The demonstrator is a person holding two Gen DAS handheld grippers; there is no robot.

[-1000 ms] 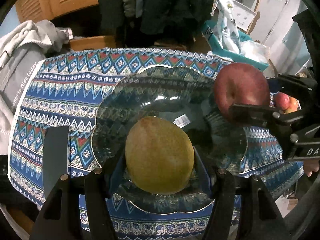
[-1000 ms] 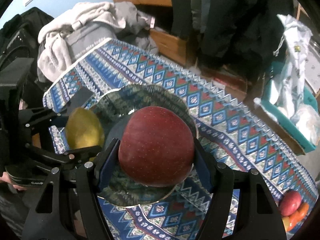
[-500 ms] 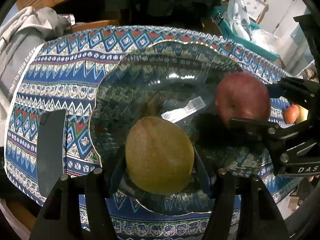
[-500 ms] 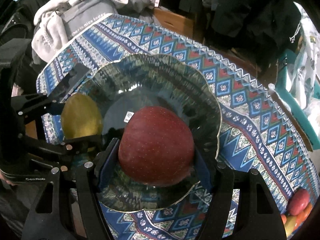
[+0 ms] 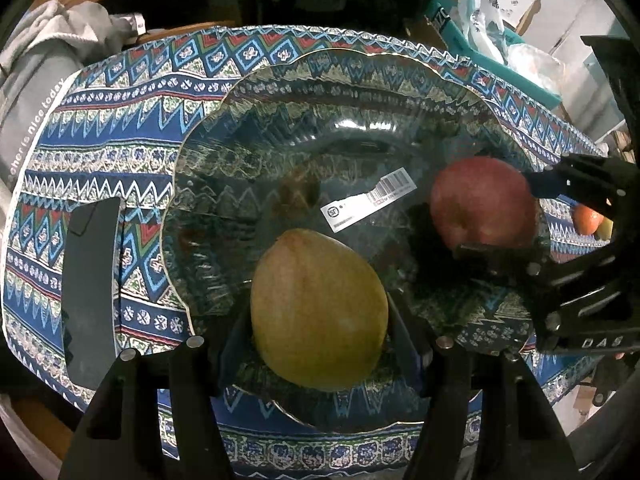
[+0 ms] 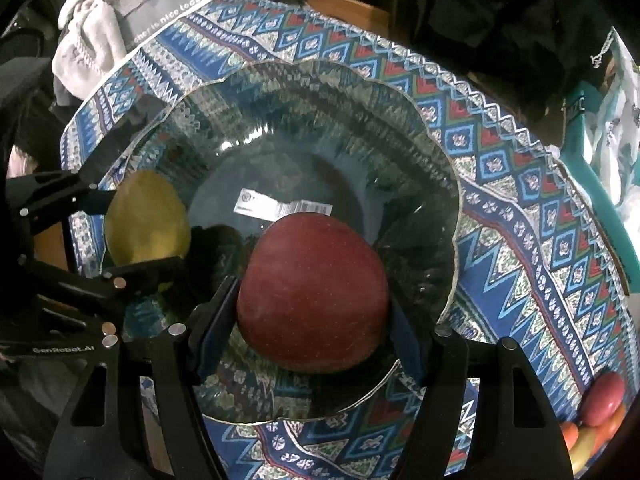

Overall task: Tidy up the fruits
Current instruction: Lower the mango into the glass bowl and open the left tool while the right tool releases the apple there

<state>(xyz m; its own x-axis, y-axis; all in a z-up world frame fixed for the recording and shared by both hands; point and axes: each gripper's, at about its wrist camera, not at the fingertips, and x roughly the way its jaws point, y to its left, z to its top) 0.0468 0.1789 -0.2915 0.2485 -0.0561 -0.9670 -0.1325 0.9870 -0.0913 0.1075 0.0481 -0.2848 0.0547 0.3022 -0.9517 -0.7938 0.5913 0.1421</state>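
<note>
My left gripper (image 5: 320,332) is shut on a yellow-green pear (image 5: 318,308), held low over the near side of a clear glass bowl (image 5: 328,80) that sits on a patterned tablecloth. The same pear (image 6: 146,218) shows at the left in the right wrist view, between the left gripper's fingers (image 6: 120,280). My right gripper (image 6: 314,320) is shut on a dark red apple (image 6: 314,292), also low inside the bowl (image 6: 360,92). In the left wrist view that apple (image 5: 482,202) sits at the right of the bowl in the right gripper (image 5: 520,220). Whether either fruit touches the glass I cannot tell.
A barcode sticker (image 5: 366,204) lies on the bowl's bottom. A dark flat slab (image 5: 90,292) lies on the cloth left of the bowl. More fruit (image 6: 598,412) is piled at the table's right end. Grey clothing (image 5: 36,80) and a teal bin (image 5: 512,52) border the table.
Both grippers have sunk with their fruit toward the bowl, which now fills more of each view. The apple has come down from above the rim into the bowl.
</note>
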